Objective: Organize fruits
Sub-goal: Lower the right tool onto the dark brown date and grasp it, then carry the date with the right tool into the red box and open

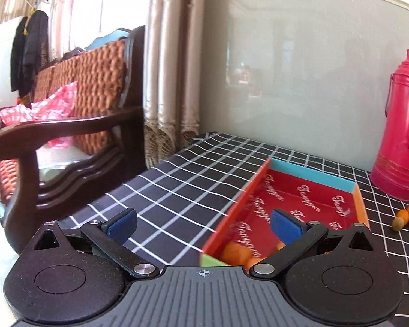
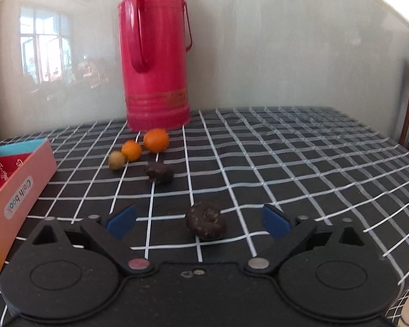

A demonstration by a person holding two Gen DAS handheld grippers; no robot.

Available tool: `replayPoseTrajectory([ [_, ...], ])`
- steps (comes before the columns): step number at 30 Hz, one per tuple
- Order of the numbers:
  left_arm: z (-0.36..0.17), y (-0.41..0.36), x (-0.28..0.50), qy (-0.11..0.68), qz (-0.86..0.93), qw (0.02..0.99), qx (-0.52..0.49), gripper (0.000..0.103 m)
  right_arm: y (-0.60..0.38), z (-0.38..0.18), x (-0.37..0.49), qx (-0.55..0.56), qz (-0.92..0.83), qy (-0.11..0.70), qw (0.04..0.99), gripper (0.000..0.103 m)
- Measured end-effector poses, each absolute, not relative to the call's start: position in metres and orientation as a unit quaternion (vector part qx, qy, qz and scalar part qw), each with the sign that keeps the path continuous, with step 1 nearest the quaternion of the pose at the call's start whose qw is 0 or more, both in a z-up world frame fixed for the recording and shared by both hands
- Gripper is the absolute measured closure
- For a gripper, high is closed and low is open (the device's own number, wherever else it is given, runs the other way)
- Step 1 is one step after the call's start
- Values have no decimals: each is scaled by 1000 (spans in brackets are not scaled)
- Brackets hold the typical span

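Red-lined box (image 1: pixel 308 193), open top, orange walls, blue far wall, on checked table (image 2: pixel 286 163); orange fruits (image 1: pixel 238 253) lying in near end, partly hidden. Out on table near box: two round oranges (image 2: pixel 156 139), touching, small yellow-green fruit (image 2: pixel 116 160) against smaller one. Just beside these, dark wrinkled fruit (image 2: pixel 159 172). Second dark wrinkled fruit (image 2: pixel 205 224) apart, nearer, lying alone.

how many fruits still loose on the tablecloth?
5. Two oranges and a tan fruit by the thermos, one dark fruit nearer, another between the right gripper fingers. None visibly hidden.
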State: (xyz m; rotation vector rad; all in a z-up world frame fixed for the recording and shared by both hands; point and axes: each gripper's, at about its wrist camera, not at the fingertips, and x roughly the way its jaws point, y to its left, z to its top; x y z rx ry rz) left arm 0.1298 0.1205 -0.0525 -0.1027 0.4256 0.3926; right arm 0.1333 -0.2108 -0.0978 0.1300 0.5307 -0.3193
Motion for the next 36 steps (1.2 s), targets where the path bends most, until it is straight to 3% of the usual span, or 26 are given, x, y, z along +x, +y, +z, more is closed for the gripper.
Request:
replayPoseTrajectory([
  [2,-53,127,126,205,202,956,-52,0,-213,-101,136,71,-158,269,947,30],
  [6,-53,143,123,204,216,952,-68,0,-219,-106,142,88,-159,281,942,37],
  [8,-54,151,121,204,225,949,-79,0,-219,-109,146,90,-159,287,940,48],
  [12,-57,164,119,209,235,944,-97,0,-213,-111,147,72,-163,287,941,58],
  [14,-58,167,119,210,240,943,-100,0,-211,-111,147,61,-171,285,941,73],
  [36,-68,202,107,225,280,924,-130,0,-125,-72,130,43,56,180,981,74],
])
